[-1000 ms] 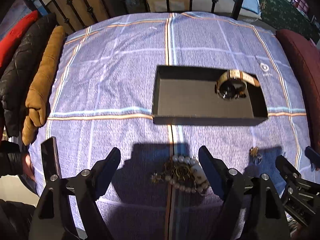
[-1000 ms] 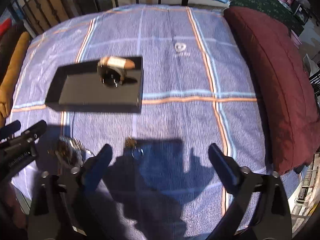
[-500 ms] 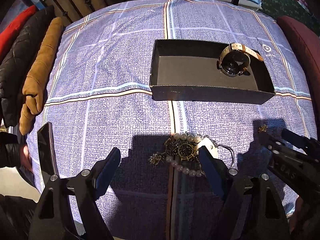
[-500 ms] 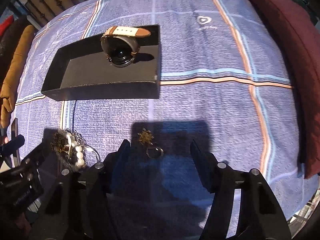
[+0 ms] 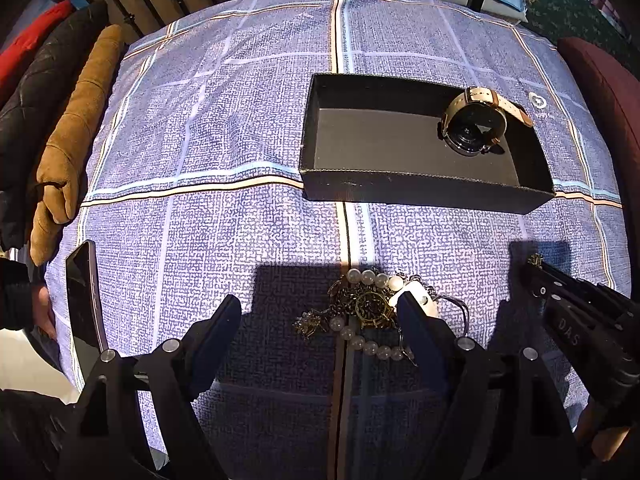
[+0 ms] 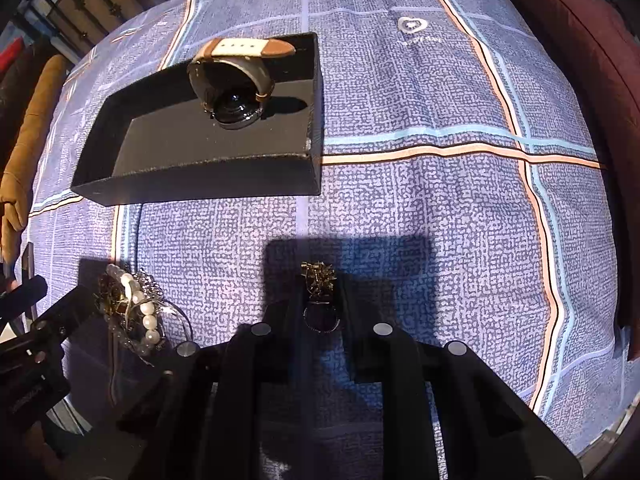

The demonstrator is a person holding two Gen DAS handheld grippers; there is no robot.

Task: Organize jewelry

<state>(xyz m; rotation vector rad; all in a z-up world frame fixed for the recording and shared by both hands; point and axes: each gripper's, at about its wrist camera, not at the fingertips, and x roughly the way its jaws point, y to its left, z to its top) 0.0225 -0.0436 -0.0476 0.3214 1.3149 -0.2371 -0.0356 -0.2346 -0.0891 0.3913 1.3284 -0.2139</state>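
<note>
The right claw (image 6: pixel 320 304) pointed steeply down at the blue plaid bedspread (image 6: pixel 420 208) and its jaws had just been closing; they stood narrow, with a small ring and gold trinket (image 6: pixel 319 296) between them. The fingers (image 6: pixel 356 312) bracketed the piece closely on both sides, though whether the pads actually pressed on it could not be told. The left claw (image 5: pixel 318 320) hung wide, holding nothing. A tangle of pearl beads and gold chain (image 5: pixel 368 312) lay on the bedspread between its fingers, nearer the right-hand finger (image 5: pixel 416 328), which overlapped the heap's edge. Beyond both claws sat an open black box (image 5: pixel 420 188), well apart from the loose pieces. A watch with a pale strap (image 5: pixel 476 120) stood on edge in the box's right end.
</note>
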